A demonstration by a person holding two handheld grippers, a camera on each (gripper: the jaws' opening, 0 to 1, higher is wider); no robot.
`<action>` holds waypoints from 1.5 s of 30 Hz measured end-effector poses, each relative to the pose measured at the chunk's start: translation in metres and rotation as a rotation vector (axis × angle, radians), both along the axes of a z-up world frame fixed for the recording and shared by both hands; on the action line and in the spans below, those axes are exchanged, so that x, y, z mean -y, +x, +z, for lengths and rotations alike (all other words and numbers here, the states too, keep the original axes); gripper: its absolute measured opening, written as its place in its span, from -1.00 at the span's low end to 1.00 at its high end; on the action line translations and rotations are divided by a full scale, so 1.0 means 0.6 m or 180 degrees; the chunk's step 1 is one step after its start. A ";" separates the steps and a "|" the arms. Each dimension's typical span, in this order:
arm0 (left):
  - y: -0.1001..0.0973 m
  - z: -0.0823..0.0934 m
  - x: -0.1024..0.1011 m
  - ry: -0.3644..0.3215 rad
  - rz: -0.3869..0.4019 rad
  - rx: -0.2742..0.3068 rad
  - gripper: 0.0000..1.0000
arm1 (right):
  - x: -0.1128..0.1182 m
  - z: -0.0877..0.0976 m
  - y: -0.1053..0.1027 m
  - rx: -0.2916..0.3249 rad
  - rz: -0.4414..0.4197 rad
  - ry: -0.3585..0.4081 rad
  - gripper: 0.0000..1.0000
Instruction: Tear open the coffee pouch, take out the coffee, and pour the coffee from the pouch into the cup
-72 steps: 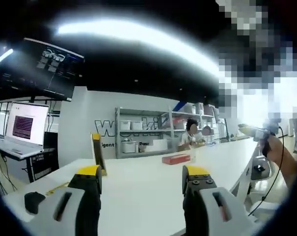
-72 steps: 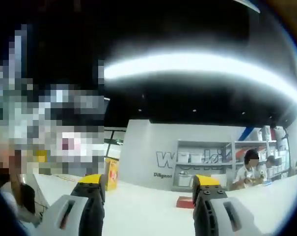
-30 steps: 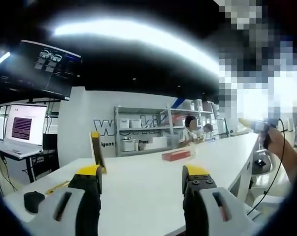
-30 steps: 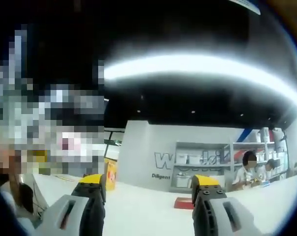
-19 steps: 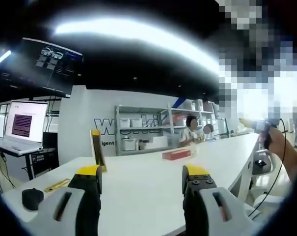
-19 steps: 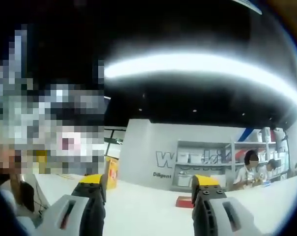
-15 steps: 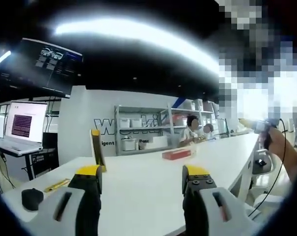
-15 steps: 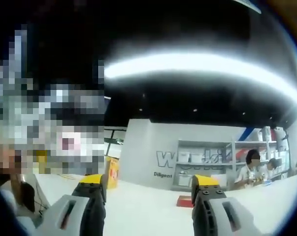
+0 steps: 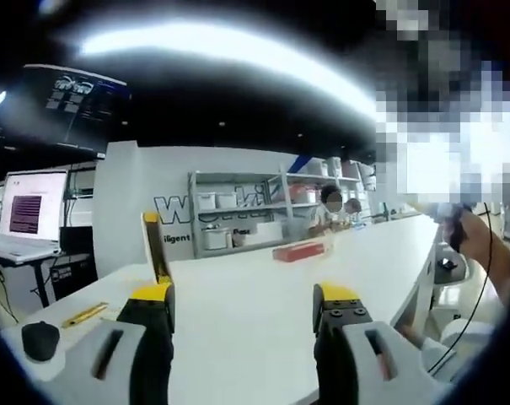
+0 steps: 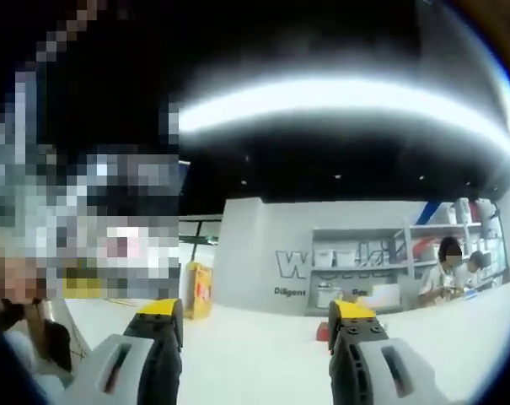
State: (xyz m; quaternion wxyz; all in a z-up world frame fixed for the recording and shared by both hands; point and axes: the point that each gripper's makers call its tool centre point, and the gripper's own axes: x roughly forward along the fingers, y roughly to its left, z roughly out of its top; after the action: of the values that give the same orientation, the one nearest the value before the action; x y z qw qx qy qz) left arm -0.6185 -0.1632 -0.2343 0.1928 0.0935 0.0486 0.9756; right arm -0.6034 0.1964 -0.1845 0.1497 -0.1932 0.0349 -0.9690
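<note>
**Both cameras tip slightly; grippers hang empty over the table**

Since the frame half a second ago the whole scene has slid in both views, which is camera motion; nothing on the table has shifted.

Largest is the white table (image 9: 238, 304), running toward grey shelving (image 9: 238, 219) where people sit. On it stand a yellow pouch (image 9: 156, 246), upright, and a flat red box (image 9: 298, 250), well apart. A small black object (image 9: 39, 339) lies near the table's edge. The left gripper (image 9: 242, 314) and right gripper (image 10: 259, 322) each hold their jaws spread wide with nothing between them, well short of the pouch.
</note>
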 end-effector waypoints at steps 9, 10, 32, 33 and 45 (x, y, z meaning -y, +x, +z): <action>-0.035 -0.010 -0.006 -0.0171 -0.0029 0.0018 0.37 | 0.000 -0.020 -0.011 0.0081 0.0001 -0.0009 0.39; -0.039 -0.009 -0.006 -0.0196 -0.0031 0.0015 0.37 | 0.000 -0.021 -0.011 0.0088 -0.0001 -0.0006 0.39; -0.190 0.016 0.060 -0.0118 0.0099 -0.0031 0.34 | -0.014 -0.031 -0.021 0.0136 -0.0016 -0.0008 0.38; -0.198 0.017 0.064 -0.0112 0.0109 -0.0030 0.34 | -0.015 -0.031 -0.022 0.0136 -0.0019 -0.0010 0.38; -0.271 0.041 0.092 -0.0082 0.0118 -0.0031 0.41 | -0.021 -0.036 -0.031 0.0164 -0.0033 -0.0017 0.37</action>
State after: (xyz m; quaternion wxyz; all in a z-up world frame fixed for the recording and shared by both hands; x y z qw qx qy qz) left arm -0.7809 -0.2183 -0.2097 0.1757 0.0948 0.0639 0.9778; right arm -0.6219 0.2089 -0.2059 0.1449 -0.1685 0.0294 -0.9745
